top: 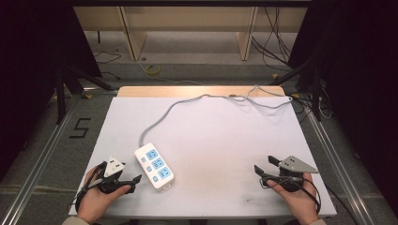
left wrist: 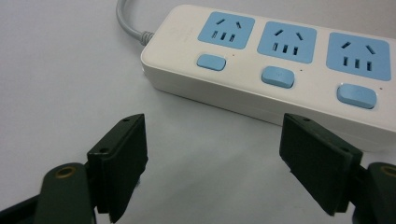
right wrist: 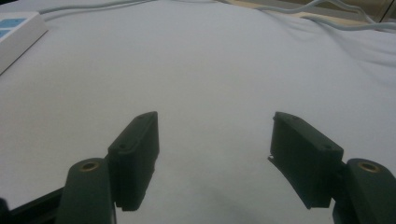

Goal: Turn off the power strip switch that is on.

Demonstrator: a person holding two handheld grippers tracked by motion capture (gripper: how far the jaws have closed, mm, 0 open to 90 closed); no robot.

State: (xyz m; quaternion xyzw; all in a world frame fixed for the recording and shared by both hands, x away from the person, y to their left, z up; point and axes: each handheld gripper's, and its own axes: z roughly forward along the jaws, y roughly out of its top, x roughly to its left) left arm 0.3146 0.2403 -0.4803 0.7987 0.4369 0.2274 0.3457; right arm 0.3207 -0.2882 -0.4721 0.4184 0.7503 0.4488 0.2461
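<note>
A white power strip [top: 154, 166] with three blue sockets and blue switches lies flat on the white table [top: 220, 136], at the front left. Its grey cable [top: 162, 117] runs to the table's far edge. My left gripper [top: 133, 183] rests on the table just left of the strip, open and empty, pointing right at it. In the left gripper view the strip [left wrist: 280, 70] lies close beyond the open jaws of my left gripper [left wrist: 212, 140], apart from them. My right gripper [top: 263, 164] sits at the front right, open and empty, pointing left. Its own view has my right gripper [right wrist: 215, 135] over bare table.
The strip's corner [right wrist: 16, 32] and cable [right wrist: 327, 21] lie far off in the right gripper view. Beyond the table are wooden desk legs [top: 133, 37], loose floor cables [top: 152, 70] and dark stands at both sides. Metal rails [top: 42, 145] flank the table.
</note>
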